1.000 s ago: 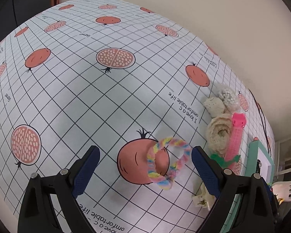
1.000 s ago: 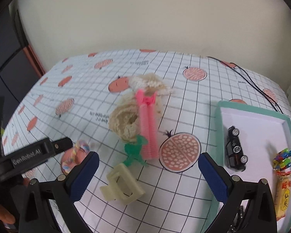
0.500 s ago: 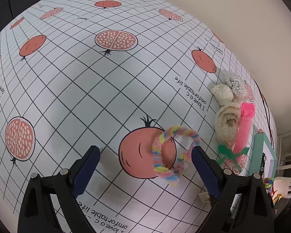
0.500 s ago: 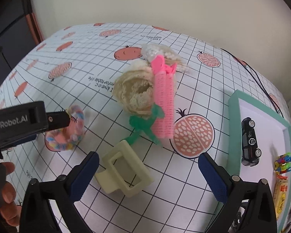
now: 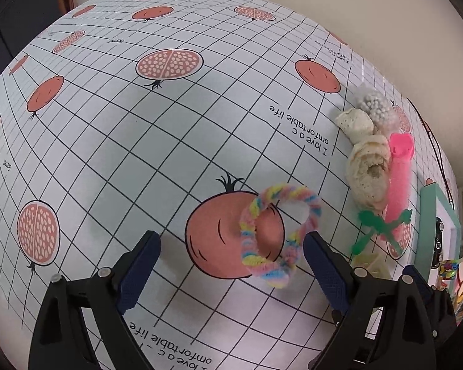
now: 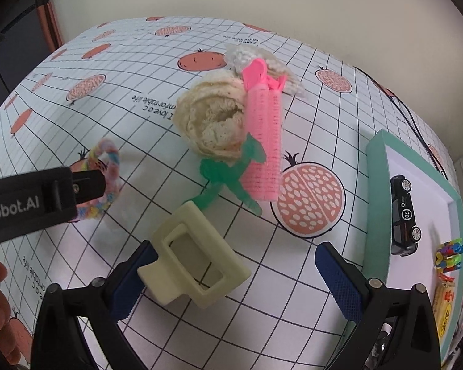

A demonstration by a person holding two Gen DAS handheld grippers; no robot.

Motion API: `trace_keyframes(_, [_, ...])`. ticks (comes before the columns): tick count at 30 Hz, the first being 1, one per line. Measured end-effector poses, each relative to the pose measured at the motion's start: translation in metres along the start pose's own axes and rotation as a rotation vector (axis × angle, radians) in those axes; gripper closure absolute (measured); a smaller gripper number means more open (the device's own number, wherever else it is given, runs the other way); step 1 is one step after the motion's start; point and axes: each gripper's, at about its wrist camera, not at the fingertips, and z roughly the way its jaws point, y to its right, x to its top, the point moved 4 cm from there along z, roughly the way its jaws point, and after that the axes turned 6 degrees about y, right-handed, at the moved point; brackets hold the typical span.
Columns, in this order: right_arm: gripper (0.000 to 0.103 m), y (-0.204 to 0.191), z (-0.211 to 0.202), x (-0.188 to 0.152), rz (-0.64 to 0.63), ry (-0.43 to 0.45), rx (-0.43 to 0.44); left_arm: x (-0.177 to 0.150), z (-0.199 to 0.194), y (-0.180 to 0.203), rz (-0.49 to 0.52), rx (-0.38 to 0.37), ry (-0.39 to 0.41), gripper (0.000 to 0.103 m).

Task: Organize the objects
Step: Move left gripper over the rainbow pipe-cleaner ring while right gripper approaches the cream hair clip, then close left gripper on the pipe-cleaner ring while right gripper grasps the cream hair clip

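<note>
Cream hair clip [image 6: 194, 256] touches one pad of my wide-open right tool [image 6: 234, 280], so closing off-centre may flick it away; left tool [image 5: 231, 265] also gapes.

— On the tablecloth [image 6: 293, 293]?
— Fuzzy ring [image 5: 277, 234] left of hair claw [image 6: 194, 257]; scrunchie [image 6: 214, 123] and roller [image 6: 264, 141] behind claw.
— In the tray [image 6: 375, 200], right?
— Toy car [image 6: 404, 214].
</note>
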Motion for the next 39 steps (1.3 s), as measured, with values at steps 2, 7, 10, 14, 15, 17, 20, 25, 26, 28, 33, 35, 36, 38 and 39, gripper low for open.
trace_keyframes(2, [0.001,0.000,0.001,0.001,0.001,-0.003,0.001,0.000,0.000,0.001,0.002,0.009,0.002,0.011])
trace_keyframes(7, [0.012,0.001,0.000,0.001,0.033,-0.015,0.043,0.000,-0.001,0.002,0.024,0.039,0.014,0.024])
trace_keyframes(10, [0.018,0.001,0.001,0.001,0.047,-0.021,0.067,0.000,-0.003,0.005,0.057,0.072,0.024,0.039])
trace_keyframes(14, [0.026,0.002,-0.002,0.000,0.061,-0.023,0.073,-0.001,-0.004,0.007,0.071,0.075,0.029,0.050])
trace_keyframes(15, [0.028,0.003,-0.002,0.000,0.063,-0.023,0.073,-0.001,-0.005,0.008,0.072,0.072,0.031,0.057])
trace_keyframes(17, [0.032,0.005,-0.003,0.000,0.068,-0.022,0.073,-0.001,-0.005,0.009,0.078,0.069,0.033,0.062])
trace_keyframes(20, [0.038,0.009,-0.004,0.000,0.079,-0.022,0.072,-0.001,-0.005,0.010,0.083,0.071,0.037,0.064])
trace_keyframes(25, [0.044,0.012,-0.005,0.000,0.089,-0.023,0.073,-0.001,-0.005,0.011,0.083,0.073,0.043,0.069])
trace_keyframes(26, [0.044,0.012,-0.005,0.000,0.090,-0.023,0.077,-0.001,-0.005,0.011,0.082,0.072,0.044,0.071])
trace_keyframes(28, [0.044,0.013,-0.006,-0.001,0.093,-0.023,0.081,-0.001,-0.006,0.008,0.075,0.060,0.044,0.076])
trace_keyframes(33, [0.044,0.014,-0.006,-0.001,0.092,-0.025,0.085,0.003,-0.002,0.003,0.073,0.030,0.042,0.091])
trace_keyframes(35, [0.044,0.014,-0.006,-0.002,0.091,-0.026,0.087,0.004,-0.002,0.002,0.067,0.016,0.039,0.093])
trace_keyframes(36, [0.044,0.014,-0.006,-0.002,0.092,-0.026,0.088,0.004,-0.002,0.001,0.060,0.006,0.037,0.094])
trace_keyframes(38, [0.044,0.014,-0.006,-0.002,0.094,-0.027,0.089,0.005,-0.002,0.000,0.047,-0.006,0.036,0.095])
trace_keyframes(39, [0.044,0.014,-0.006,-0.002,0.094,-0.027,0.090,0.005,-0.002,-0.001,0.044,-0.008,0.035,0.095])
